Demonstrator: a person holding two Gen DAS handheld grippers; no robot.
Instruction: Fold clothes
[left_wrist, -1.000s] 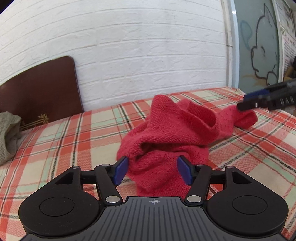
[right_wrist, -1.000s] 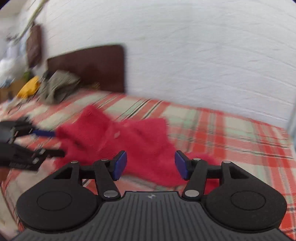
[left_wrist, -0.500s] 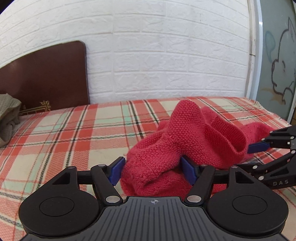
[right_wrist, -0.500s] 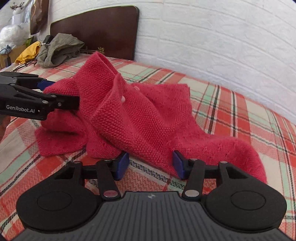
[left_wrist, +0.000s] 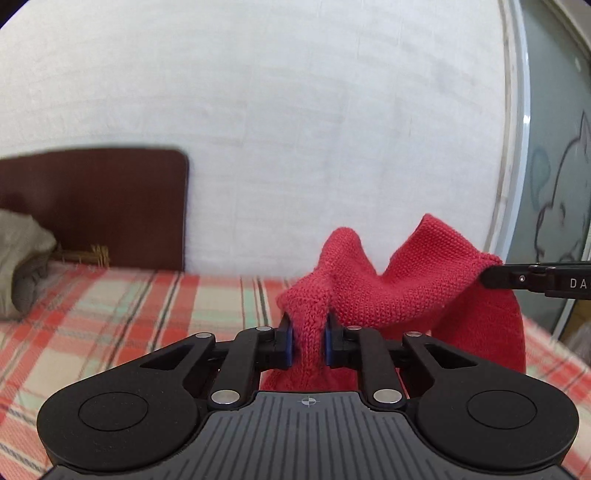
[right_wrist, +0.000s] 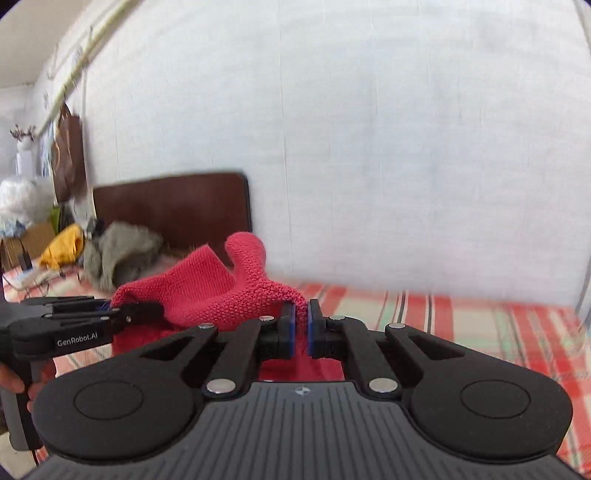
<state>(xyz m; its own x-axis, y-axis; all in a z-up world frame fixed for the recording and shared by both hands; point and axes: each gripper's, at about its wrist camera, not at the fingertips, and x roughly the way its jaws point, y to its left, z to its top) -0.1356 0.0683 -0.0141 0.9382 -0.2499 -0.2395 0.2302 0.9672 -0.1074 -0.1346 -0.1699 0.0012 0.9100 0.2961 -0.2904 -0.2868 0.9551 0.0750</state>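
Observation:
A red knitted sweater (left_wrist: 406, 288) hangs lifted above the plaid bed (left_wrist: 147, 314), stretched between my two grippers. In the left wrist view my left gripper (left_wrist: 308, 339) has its jaws closing, and its blue pads pinch a bunched fold of the knit. My right gripper (left_wrist: 493, 275) comes in from the right edge and grips the sweater's far corner. In the right wrist view the right gripper (right_wrist: 302, 328) has its jaws closing tight on a thin edge of the sweater (right_wrist: 207, 288). The left gripper (right_wrist: 147, 312) holds the other end at the left.
A dark brown headboard (left_wrist: 110, 203) stands against the white brick wall. A grey-green garment (right_wrist: 122, 251) and a yellow one (right_wrist: 62, 243) lie near it. A door with a cartoon drawing (left_wrist: 554, 184) is on the right. A person's hand (right_wrist: 11, 376) holds the left gripper's handle.
Both grippers went from open beside the sweater lying on the bed to closed on it. Both have risen, lifting the sweater off the sheet.

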